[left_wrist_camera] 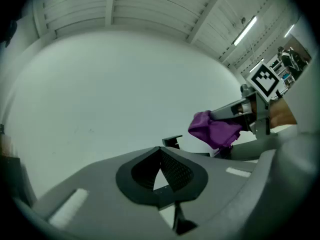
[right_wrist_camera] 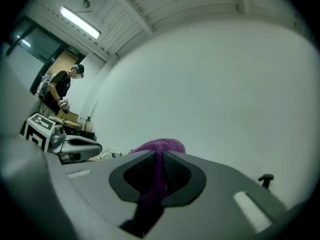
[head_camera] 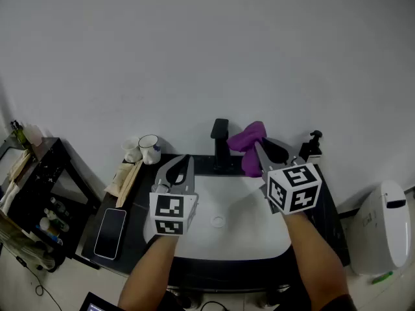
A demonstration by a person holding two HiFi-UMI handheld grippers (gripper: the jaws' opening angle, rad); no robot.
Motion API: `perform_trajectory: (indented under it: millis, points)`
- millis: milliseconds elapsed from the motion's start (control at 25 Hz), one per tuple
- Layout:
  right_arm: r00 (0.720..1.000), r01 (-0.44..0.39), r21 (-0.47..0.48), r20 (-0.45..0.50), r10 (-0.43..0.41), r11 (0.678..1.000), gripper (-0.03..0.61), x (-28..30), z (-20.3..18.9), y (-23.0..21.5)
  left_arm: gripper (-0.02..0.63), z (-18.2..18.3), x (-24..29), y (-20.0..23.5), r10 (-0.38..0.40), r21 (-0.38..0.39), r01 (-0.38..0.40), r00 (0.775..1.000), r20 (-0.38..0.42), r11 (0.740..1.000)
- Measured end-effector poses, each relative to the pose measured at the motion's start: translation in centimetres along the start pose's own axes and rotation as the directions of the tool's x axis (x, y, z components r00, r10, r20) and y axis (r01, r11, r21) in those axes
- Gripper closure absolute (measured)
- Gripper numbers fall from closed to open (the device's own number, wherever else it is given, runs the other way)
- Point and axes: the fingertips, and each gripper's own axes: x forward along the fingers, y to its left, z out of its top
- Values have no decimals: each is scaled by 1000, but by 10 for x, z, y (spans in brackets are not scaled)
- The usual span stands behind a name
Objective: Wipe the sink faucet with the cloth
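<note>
A black faucet (head_camera: 220, 144) stands at the back of the white sink (head_camera: 259, 235). My right gripper (head_camera: 260, 149) is shut on a purple cloth (head_camera: 249, 144), which it holds just right of the faucet's top. In the right gripper view the cloth (right_wrist_camera: 159, 146) runs between the closed jaws of my right gripper (right_wrist_camera: 161, 176). My left gripper (head_camera: 181, 166) hovers over the sink's left side, left of the faucet, shut with nothing in it. The left gripper view shows my left gripper (left_wrist_camera: 161, 171), the faucet (left_wrist_camera: 171, 141) and the cloth (left_wrist_camera: 215, 129) beyond.
Two mugs (head_camera: 148, 149) and a wooden item sit on the dark counter at left, with a phone (head_camera: 110, 232) nearer. A black soap dispenser (head_camera: 312, 146) stands at right. A shelf (head_camera: 32, 193) is at far left, a white bin (head_camera: 382, 229) at right.
</note>
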Motion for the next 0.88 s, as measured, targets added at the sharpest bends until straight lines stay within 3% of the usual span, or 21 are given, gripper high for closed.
perform_trajectory:
  millis: [200,480,640,720,880]
  points:
    - [997,-60,-79,-56,56,995,538,46,8,-7,598,-18,3,10,22,57,-22,1000,3,998]
    - [985,-143,-141,-114,128,980,538,97,27,-14,598,-46,11,22,8,49,-6,999,-48,999]
    - [973,-203,-189,-146,177,961,538,116,31,2,598,-49,13,19,9,47,-7,999,-41,999]
    - [966,-227,-219,-177,190,949,538,124,29,10,598,-53,14,18,1,6,-1,999,-48,1000]
    - [938,-293,-318,-279,206,902,538,140,18,24,598,-56,15,11,-24,-18,23,998,-56,1000]
